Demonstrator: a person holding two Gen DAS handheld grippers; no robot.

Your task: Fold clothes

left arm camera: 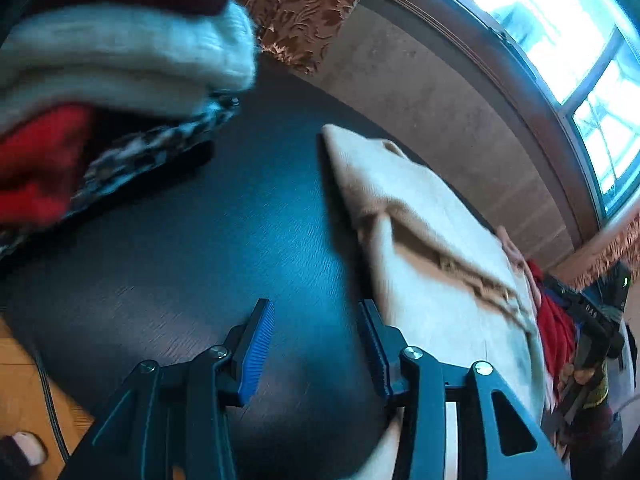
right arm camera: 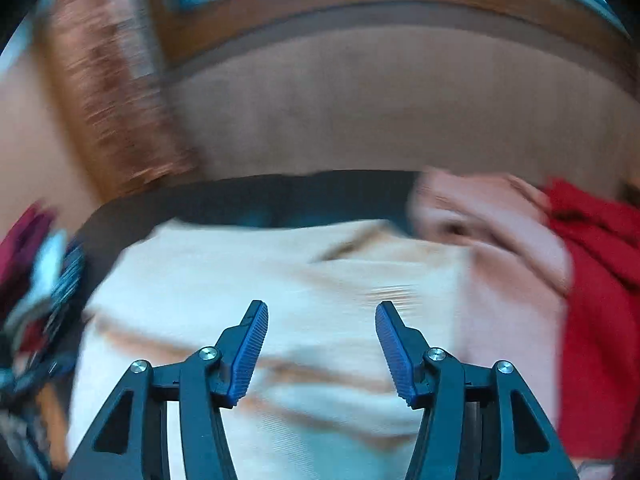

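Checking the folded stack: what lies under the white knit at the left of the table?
Under the white knit a red garment and a black-and-white patterned piece show. Anything deeper is covered.

— What do we see ahead?
— Our right gripper (right arm camera: 322, 316), jaws apart and empty, above a folded cream knit garment (right arm camera: 280, 280) on the dark table (right arm camera: 260, 196).
— Beside it?
— Pink cloth (right arm camera: 500, 240), then red cloth (right arm camera: 600, 300).

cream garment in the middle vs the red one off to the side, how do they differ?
The cream garment is pale and laid out flat; the red garment is bright red and bunched. The cream garment lies below the open right gripper; the red garment sits off at the right edge. Both are on the dark table.
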